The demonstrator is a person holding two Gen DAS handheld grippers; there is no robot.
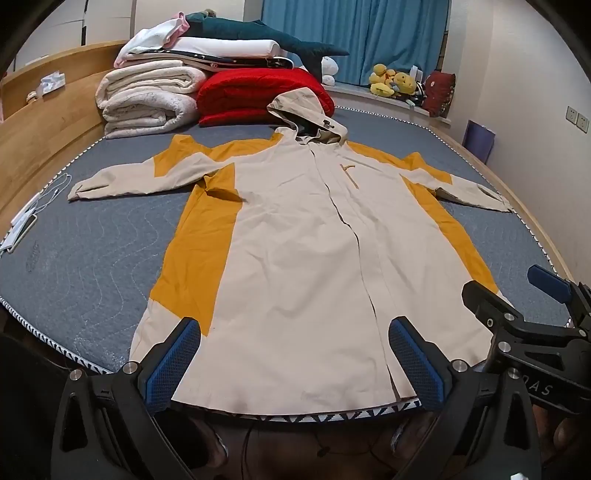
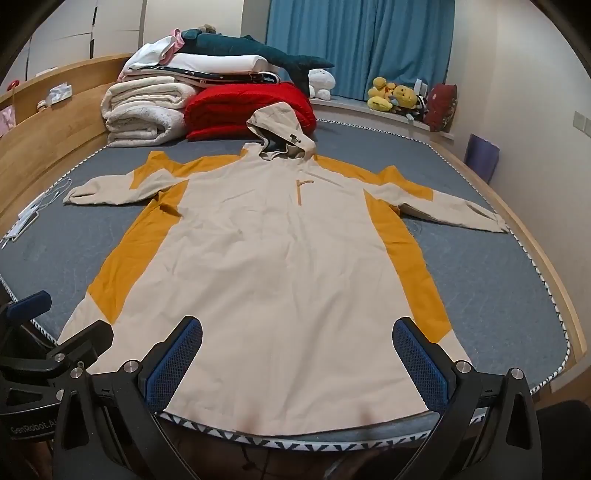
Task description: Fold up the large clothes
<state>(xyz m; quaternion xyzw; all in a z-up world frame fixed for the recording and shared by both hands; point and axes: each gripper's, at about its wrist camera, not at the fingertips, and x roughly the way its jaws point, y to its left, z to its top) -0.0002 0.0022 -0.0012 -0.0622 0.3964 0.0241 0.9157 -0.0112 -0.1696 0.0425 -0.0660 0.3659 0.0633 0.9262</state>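
A large beige and mustard hooded jacket (image 1: pixel 295 236) lies flat, front up, on the grey mattress (image 1: pixel 92 258), sleeves spread to both sides and hood toward the far end. It also shows in the right wrist view (image 2: pixel 266 266). My left gripper (image 1: pixel 293 343) is open and empty above the jacket's hem near the bed's front edge. My right gripper (image 2: pixel 297 343) is open and empty above the hem too. The right gripper appears at the right of the left wrist view (image 1: pixel 517 295); the left gripper appears at the left of the right wrist view (image 2: pixel 55 321).
Folded blankets (image 1: pixel 147 96), a red quilt (image 1: pixel 258 92) and a shark plush (image 1: pixel 258 33) are stacked at the bed's far end. A phone and cable (image 1: pixel 29 218) lie at the left edge. A wooden headboard (image 1: pixel 44 122) runs along the left. Plush toys (image 1: pixel 395 81) sit on the window sill.
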